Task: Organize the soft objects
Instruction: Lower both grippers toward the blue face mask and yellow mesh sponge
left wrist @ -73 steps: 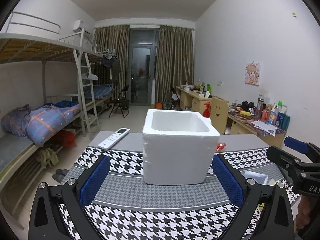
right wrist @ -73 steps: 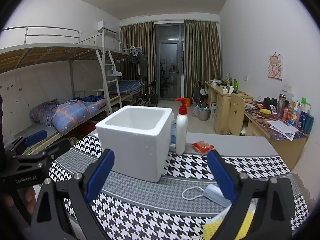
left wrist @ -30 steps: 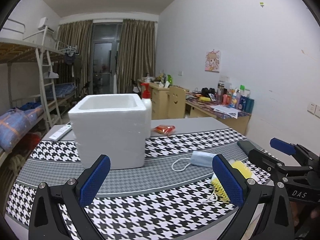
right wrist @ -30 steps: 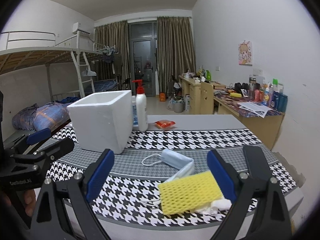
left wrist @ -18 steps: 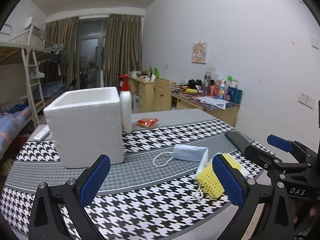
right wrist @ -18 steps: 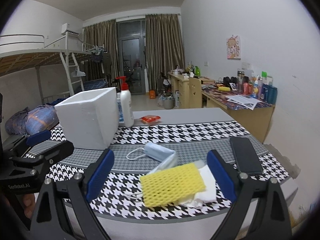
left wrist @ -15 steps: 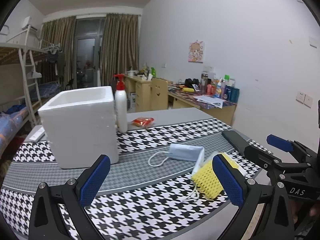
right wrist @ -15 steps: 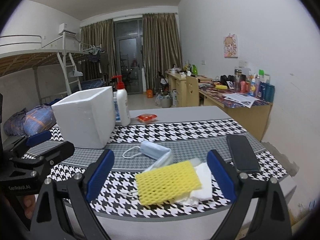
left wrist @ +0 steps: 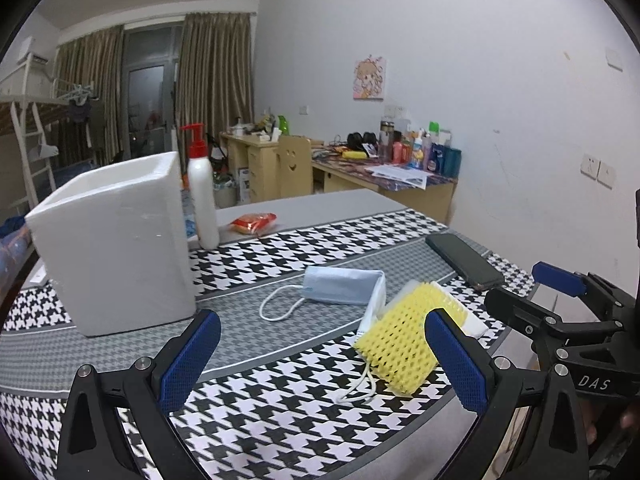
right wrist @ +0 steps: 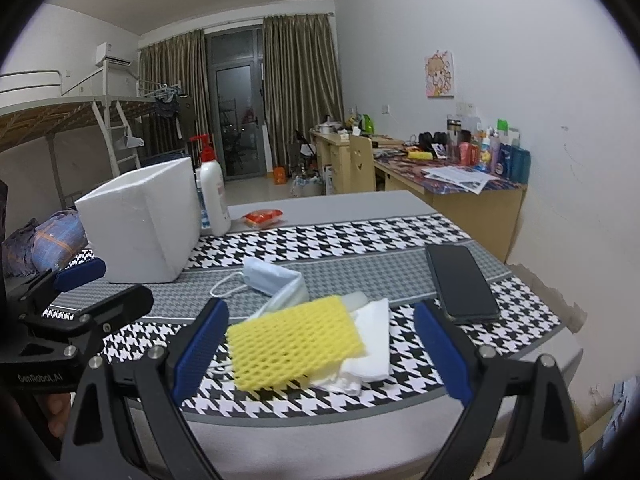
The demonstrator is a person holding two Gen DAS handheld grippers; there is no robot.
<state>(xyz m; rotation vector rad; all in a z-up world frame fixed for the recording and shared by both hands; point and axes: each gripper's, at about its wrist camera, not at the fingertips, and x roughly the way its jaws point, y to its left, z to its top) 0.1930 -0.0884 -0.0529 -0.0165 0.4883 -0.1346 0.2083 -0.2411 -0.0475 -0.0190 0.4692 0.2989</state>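
A yellow foam net (right wrist: 294, 346) (left wrist: 398, 344) lies on white tissue (right wrist: 370, 344) near the table's front right. Behind it rests a blue face mask (right wrist: 272, 276) (left wrist: 340, 284) with white loops. A white foam box (left wrist: 116, 240) (right wrist: 142, 222) stands open-topped at the left. My right gripper (right wrist: 320, 352) is open, its blue pads either side of the foam net, a little short of it. My left gripper (left wrist: 324, 360) is open over the cloth, left of the net. Each gripper shows in the other's view.
A black phone (right wrist: 460, 280) lies at the right edge of the houndstooth cloth (left wrist: 260, 400). A white pump bottle (left wrist: 202, 200) and a red packet (left wrist: 252, 222) sit behind the box. The table edge is close below. Desks line the right wall, bunk beds the left.
Both grippers have swung right, from facing the foam box to facing the mask and the yellow net, and have come closer to them. Both stayed open.
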